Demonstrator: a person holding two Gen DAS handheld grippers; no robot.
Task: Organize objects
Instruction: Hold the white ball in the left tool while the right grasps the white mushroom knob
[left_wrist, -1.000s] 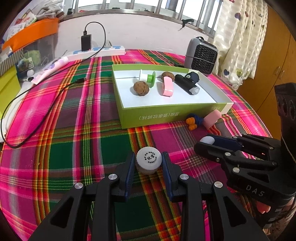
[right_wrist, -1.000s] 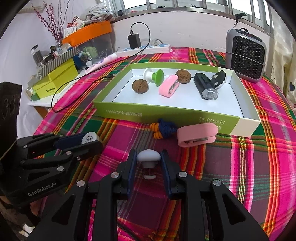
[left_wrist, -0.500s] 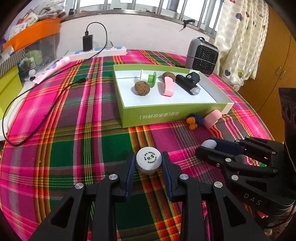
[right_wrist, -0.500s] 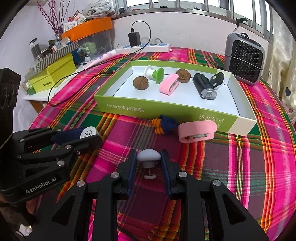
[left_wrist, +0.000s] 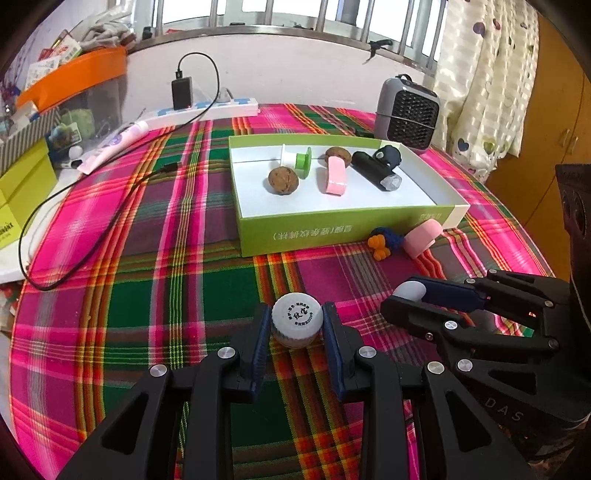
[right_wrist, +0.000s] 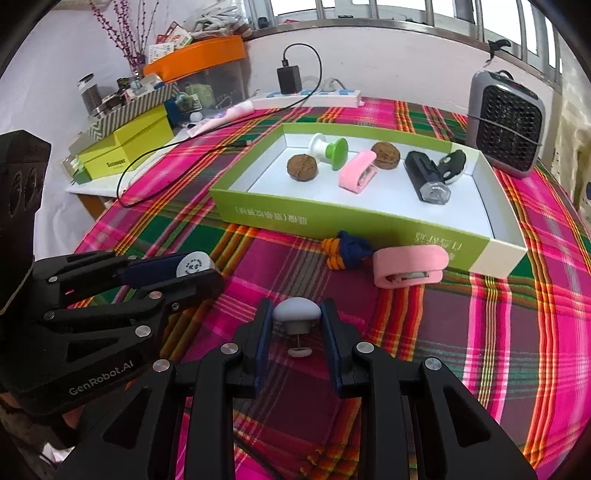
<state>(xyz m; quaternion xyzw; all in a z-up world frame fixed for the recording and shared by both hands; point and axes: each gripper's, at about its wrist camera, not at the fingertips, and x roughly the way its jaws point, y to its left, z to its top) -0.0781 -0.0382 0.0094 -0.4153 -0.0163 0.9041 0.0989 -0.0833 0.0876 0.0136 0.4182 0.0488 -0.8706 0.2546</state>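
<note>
Behind box wall (left_wrist: 343, 230) — pink clip (left_wrist: 422, 238) half-hidden.

From the right wrist camera I read "GenRobot.AI" in pale letters on the body of the left hand-held gripper (right_wrist: 201, 273), and from the left wrist camera "DAS" on the body of the right hand-held gripper (left_wrist: 406, 295). The green box (left_wrist: 332, 230) carries upside-down Chinese print on its front wall, and the white bottle cap (left_wrist: 297, 314) a ring of black characters, both too small for me to read.
</note>
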